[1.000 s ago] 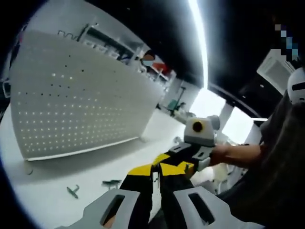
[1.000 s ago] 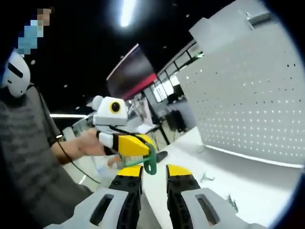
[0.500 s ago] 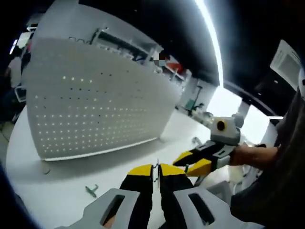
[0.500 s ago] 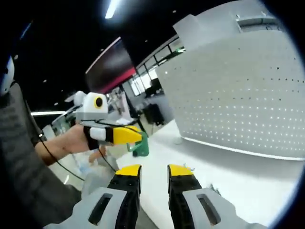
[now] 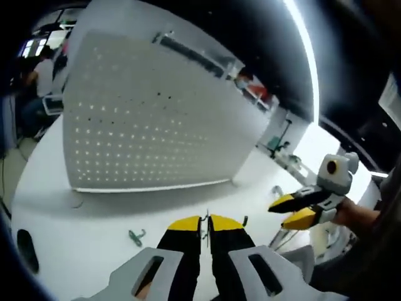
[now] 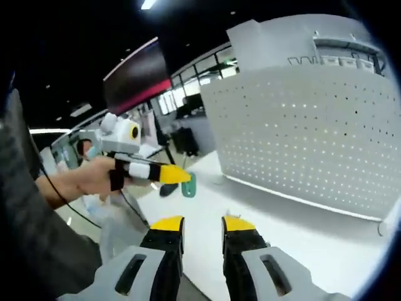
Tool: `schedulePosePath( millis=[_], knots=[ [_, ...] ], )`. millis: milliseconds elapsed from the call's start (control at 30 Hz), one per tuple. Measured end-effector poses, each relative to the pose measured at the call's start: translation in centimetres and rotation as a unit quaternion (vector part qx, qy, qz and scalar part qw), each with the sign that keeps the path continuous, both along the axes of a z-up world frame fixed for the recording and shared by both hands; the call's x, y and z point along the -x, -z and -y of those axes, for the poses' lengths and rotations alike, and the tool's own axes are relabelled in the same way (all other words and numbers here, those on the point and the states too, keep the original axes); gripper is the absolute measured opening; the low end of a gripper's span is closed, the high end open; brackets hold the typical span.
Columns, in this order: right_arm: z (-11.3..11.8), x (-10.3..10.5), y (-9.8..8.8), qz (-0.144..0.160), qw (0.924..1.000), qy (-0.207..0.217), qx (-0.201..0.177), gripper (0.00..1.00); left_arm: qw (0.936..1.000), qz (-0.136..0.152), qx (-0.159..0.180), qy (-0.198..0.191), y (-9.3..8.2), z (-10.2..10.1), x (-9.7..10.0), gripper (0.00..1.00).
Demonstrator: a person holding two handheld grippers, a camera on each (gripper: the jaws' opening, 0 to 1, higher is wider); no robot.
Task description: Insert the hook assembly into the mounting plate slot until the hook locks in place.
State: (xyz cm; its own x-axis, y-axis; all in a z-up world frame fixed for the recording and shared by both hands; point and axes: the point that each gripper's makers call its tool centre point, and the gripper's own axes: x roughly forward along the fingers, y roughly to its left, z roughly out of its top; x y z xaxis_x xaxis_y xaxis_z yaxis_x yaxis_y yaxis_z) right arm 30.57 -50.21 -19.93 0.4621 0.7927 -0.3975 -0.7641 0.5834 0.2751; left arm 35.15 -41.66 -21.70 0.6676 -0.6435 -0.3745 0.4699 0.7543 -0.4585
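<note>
**Green hook pinched in the left tongs, pegboard standing ahead**

The small green plastic-coated hook (image 6: 188,185) is pinched at the tips of the left tongs (image 6: 182,177), held in the air above the white counter (image 6: 301,232) and well apart from the tall white perforated mounting plate (image 6: 313,138) that stands upright at the far side. In the left gripper view those tongs (image 5: 205,227) are pressed nearly together, with only a thin dark sliver of the hook visible between the yellow tips. The right tongs (image 6: 202,227) are spread and hold nothing; they also show in the left gripper view (image 5: 289,210), off to the side and away from the mounting plate (image 5: 156,125).

A further small green hook (image 5: 136,236) lies loose on the counter (image 5: 75,232), near the foot of the plate.

Handling, as a judgement: the hook looks light and stiff, probably bent wire with a coloured coating, so weight is no concern, but the small smooth surface could twist or slip in the grip if it is pushed at an angle. The better hold is on the body or looped end, leaving the insertion prongs free and pointing at the holes. The plate seems rigid and stands freely, so a hard push could tip or shift it; the empty right tongs could steady its edge. Which way the prongs face cannot be told here.
</note>
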Motion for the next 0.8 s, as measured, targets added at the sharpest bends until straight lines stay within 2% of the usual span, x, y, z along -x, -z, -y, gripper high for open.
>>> schedulePosePath(
  millis=[100,133,167,200,367,567,800],
  knots=[
    [-0.8,-0.1,-0.1,0.010,0.9999,0.001,-0.007,0.21,1.0000,-0.004,0.002,-0.005,0.4,0.3,0.2,0.03],
    [-1.4,0.0,-0.2,0.002,0.9997,-0.005,-0.022,0.21,1.0000,-0.004,0.001,-0.004,0.4,0.5,0.2,0.03],
    [-1.8,0.2,-0.1,-0.021,0.9991,-0.005,-0.036,0.21,1.0000,-0.004,0.001,-0.004,0.4,0.6,0.3,0.03],
    [-2.1,0.0,0.0,-0.022,0.9990,-0.005,-0.039,0.21,1.0000,-0.005,0.002,-0.003,0.4,0.8,0.4,0.03],
    [-3.5,-0.4,0.2,0.001,0.9998,-0.012,-0.015,0.21,0.9999,-0.006,0.012,-0.001,0.1,1.6,0.7,0.03],
    [-4.3,-1.0,0.7,0.033,0.9986,-0.017,0.037,0.18,0.9999,0.003,0.009,0.005,-0.3,2.3,1.0,0.03],
    [-4.3,-1.4,0.9,0.036,0.9985,-0.014,0.040,0.16,0.9998,-0.003,0.021,0.004,-0.1,2.5,1.3,0.03]
  ],
)
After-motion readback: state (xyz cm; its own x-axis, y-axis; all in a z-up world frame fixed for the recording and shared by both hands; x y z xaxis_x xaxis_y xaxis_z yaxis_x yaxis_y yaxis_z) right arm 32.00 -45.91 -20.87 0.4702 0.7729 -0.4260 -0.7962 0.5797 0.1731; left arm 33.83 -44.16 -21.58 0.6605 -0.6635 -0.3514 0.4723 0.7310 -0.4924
